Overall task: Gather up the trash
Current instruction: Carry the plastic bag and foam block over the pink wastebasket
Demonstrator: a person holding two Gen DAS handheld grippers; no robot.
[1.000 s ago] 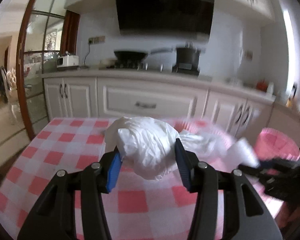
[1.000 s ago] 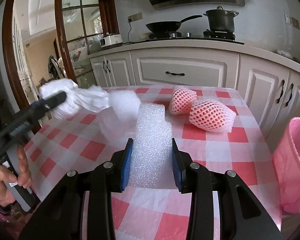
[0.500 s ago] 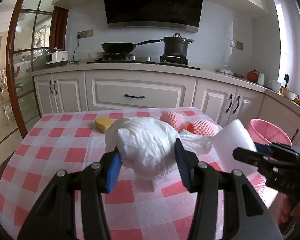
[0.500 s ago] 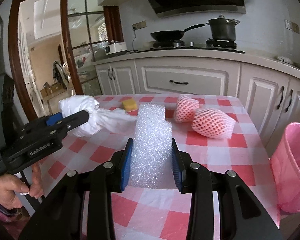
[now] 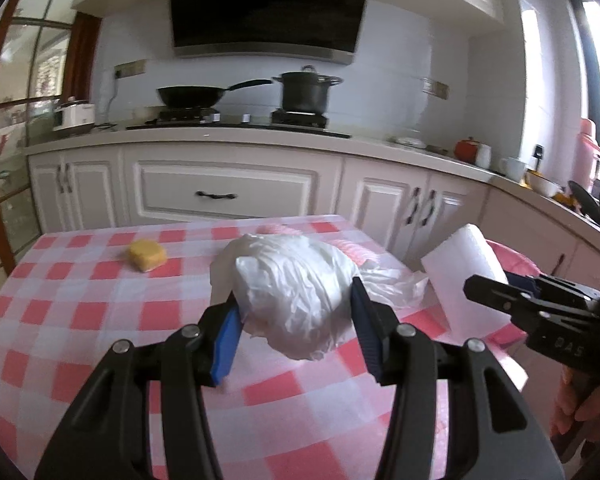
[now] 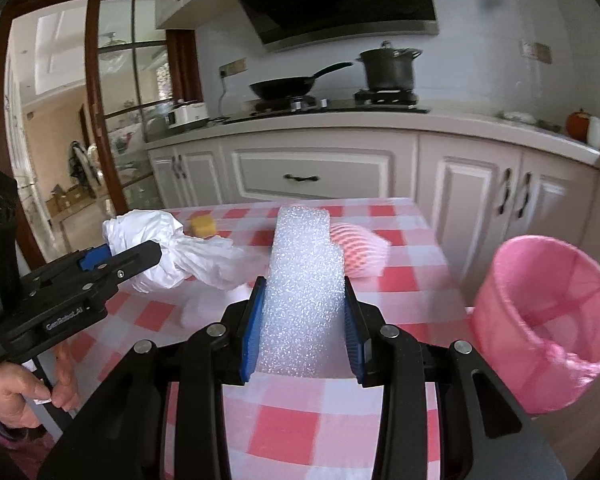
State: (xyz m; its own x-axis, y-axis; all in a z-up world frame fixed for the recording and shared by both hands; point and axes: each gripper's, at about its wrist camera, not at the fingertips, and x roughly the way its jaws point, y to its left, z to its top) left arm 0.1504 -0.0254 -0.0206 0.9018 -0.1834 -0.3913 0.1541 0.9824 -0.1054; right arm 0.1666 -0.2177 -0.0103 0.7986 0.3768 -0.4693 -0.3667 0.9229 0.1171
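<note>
My left gripper (image 5: 296,316) is shut on a crumpled white plastic bag (image 5: 296,284) and holds it above the red-and-white checked table (image 5: 80,320). My right gripper (image 6: 304,320) is shut on a white foam block (image 6: 304,280), upright between its blue pads. The bag (image 6: 160,248) and left gripper (image 6: 120,264) show at the left of the right wrist view; the foam block (image 5: 468,276) shows at the right of the left wrist view. A pink bin (image 6: 548,320) stands off the table's right edge.
A yellow sponge (image 5: 147,255) lies on the far left part of the table. A pink foam net sleeve (image 6: 360,248) lies behind the foam block. White cabinets (image 5: 228,196) and a stove with pan and pot stand beyond the table.
Both grippers have lifted and swung right with their loads. The pink bin has come closer in the right wrist view. Both grips are unchanged.
</note>
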